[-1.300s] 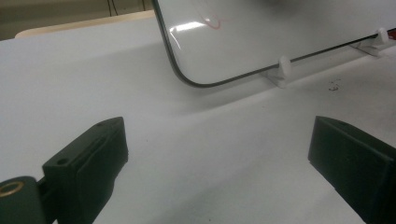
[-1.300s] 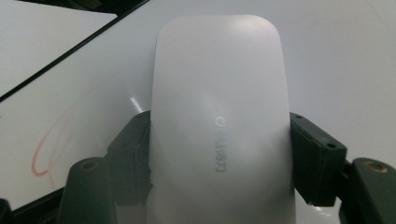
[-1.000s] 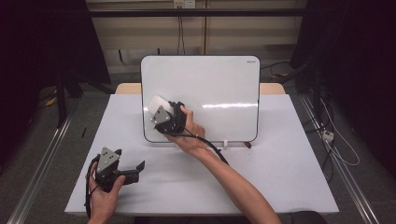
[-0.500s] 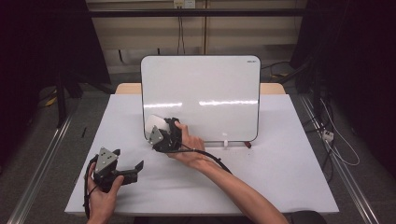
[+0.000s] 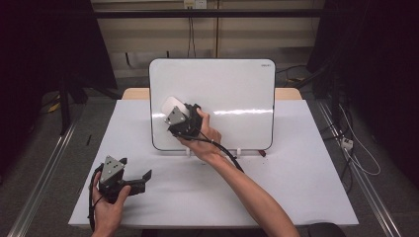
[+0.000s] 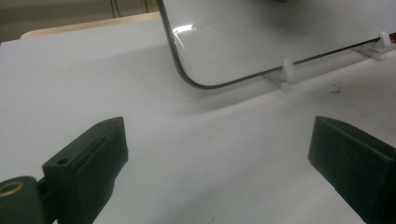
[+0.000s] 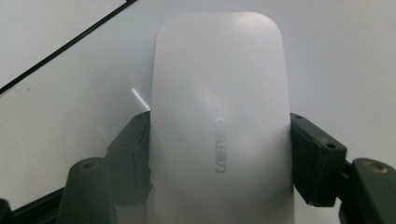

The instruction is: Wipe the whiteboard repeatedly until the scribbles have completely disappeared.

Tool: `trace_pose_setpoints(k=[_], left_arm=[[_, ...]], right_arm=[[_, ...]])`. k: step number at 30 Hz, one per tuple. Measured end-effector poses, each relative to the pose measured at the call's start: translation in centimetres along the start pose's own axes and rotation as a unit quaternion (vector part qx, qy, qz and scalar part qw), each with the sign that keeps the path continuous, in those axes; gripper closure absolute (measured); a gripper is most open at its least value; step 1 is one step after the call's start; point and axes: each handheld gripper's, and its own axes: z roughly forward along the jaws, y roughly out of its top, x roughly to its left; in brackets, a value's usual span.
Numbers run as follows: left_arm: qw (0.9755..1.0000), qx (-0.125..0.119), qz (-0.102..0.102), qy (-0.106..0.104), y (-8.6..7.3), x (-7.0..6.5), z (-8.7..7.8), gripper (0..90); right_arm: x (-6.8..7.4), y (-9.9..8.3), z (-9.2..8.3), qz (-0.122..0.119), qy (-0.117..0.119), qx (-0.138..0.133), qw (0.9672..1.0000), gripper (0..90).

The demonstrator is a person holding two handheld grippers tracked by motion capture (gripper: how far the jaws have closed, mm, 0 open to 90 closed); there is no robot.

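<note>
**Eraser pressed to the board, lower left**

On the white worktop point(image 5: 306, 187) the whiteboard point(image 5: 232, 94) stands propped on small clear feet point(image 6: 286, 71), leaning back so its face meets the person; that tilt, I judge, is what lets a wiping tool press flat against it. Against the board's lower-left area, the right gripper point(image 5: 174, 109) is clenched on a white eraser point(image 7: 219, 116), its jaws clamping the two long sides so the pad lies on the surface. The eraser's long axis runs in line with the jaws, pointing up and left across the board. The left gripper point(image 5: 141, 178) rests released near the worktop's front edge, out of the way.
</note>
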Motion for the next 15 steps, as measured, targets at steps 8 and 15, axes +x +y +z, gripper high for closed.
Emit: trace_pose_setpoints(k=[8,15], left_arm=[[1.0,0.001,0.005,-0.004,0.1,-0.3,0.3,4.6],[1.0,0.002,0.003,-0.004,0.0,-0.2,0.3,4.6]], right_arm=[[1.6,0.2,0.3,0.007,-0.016,-0.012,0.9998,31.4],[3.8,0.4,0.6,-0.004,-0.005,-0.024,0.9997,31.4]])
